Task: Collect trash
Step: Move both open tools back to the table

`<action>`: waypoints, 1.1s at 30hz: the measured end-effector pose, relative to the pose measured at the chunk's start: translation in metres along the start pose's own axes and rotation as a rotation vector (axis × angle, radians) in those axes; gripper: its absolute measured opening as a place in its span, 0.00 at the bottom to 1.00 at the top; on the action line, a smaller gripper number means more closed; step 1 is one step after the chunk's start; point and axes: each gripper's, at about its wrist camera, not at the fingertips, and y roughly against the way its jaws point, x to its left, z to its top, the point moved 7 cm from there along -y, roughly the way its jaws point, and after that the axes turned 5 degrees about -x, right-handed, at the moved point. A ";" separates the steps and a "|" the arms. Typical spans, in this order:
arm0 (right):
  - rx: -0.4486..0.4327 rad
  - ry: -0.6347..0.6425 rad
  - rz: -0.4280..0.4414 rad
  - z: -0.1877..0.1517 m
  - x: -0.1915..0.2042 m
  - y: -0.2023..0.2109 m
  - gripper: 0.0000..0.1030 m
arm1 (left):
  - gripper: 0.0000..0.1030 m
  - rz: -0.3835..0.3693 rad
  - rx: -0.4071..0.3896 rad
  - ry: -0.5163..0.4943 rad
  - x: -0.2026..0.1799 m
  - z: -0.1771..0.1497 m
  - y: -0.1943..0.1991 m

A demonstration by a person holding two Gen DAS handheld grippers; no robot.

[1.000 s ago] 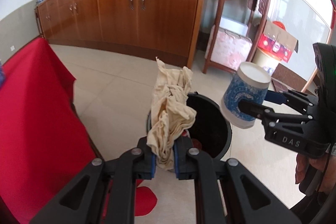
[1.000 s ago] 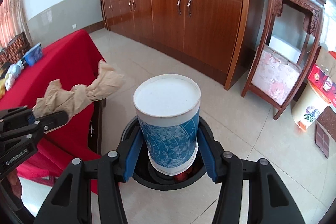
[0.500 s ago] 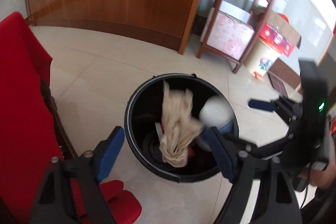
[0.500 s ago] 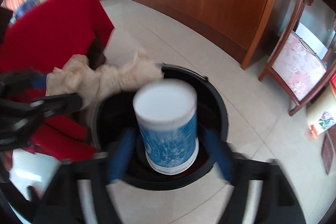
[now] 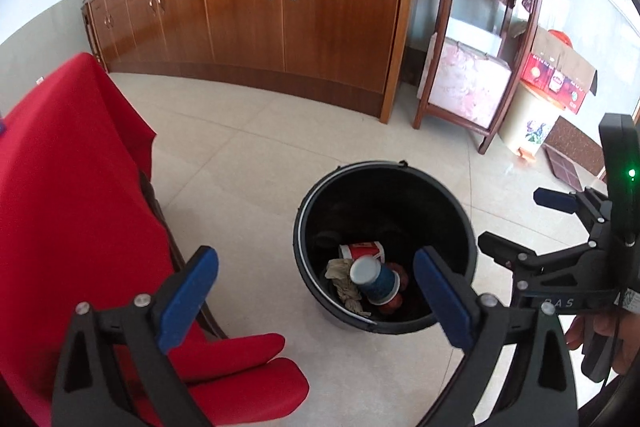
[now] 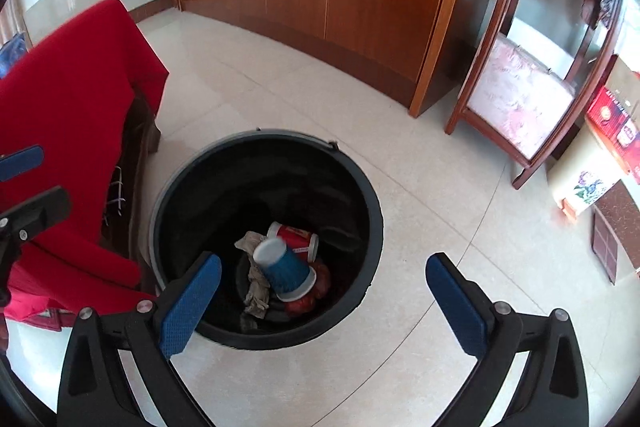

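One bin [image 6: 372, 211]; two cups [image 6: 286, 273] [image 6: 296, 237]; one crumpled cloth [image 6: 256, 287].

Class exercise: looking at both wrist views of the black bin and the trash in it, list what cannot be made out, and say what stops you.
- Bin floor, both views: covered by the blue cup, red cup and crumpled rag.
- Red lump under the cups: mostly hidden, unidentifiable.
- Red cup's print, both views: too small.
- Table under the red cloth: draped, cut off by the left edge.

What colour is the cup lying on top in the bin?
Blue with a white rim, the cup shows best in the right wrist view.
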 end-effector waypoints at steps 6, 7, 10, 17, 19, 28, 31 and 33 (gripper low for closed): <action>-0.092 -0.009 -0.012 0.024 0.009 0.054 1.00 | 0.96 0.002 -0.066 -0.040 -0.006 0.015 0.040; -0.107 -0.009 -0.008 0.026 0.011 0.063 1.00 | 0.96 0.001 -0.078 -0.035 -0.005 0.019 0.046; -0.142 -0.003 -0.015 0.035 0.015 0.088 1.00 | 0.96 0.012 -0.109 -0.015 0.003 0.027 0.066; -0.218 -0.012 -0.008 0.048 0.025 0.137 1.00 | 0.96 0.064 -0.180 0.011 0.028 0.034 0.111; -0.239 -0.005 0.003 0.051 0.035 0.151 1.00 | 0.96 0.081 -0.194 0.019 0.037 0.035 0.120; -0.317 0.042 0.089 0.070 0.111 0.186 1.00 | 0.96 0.222 -0.260 0.105 0.101 0.025 0.173; -0.338 0.059 0.117 0.078 0.140 0.191 1.00 | 0.96 0.284 -0.274 0.136 0.128 0.015 0.192; -0.350 0.063 0.150 0.086 0.162 0.194 1.00 | 0.96 0.318 -0.280 0.162 0.148 0.007 0.204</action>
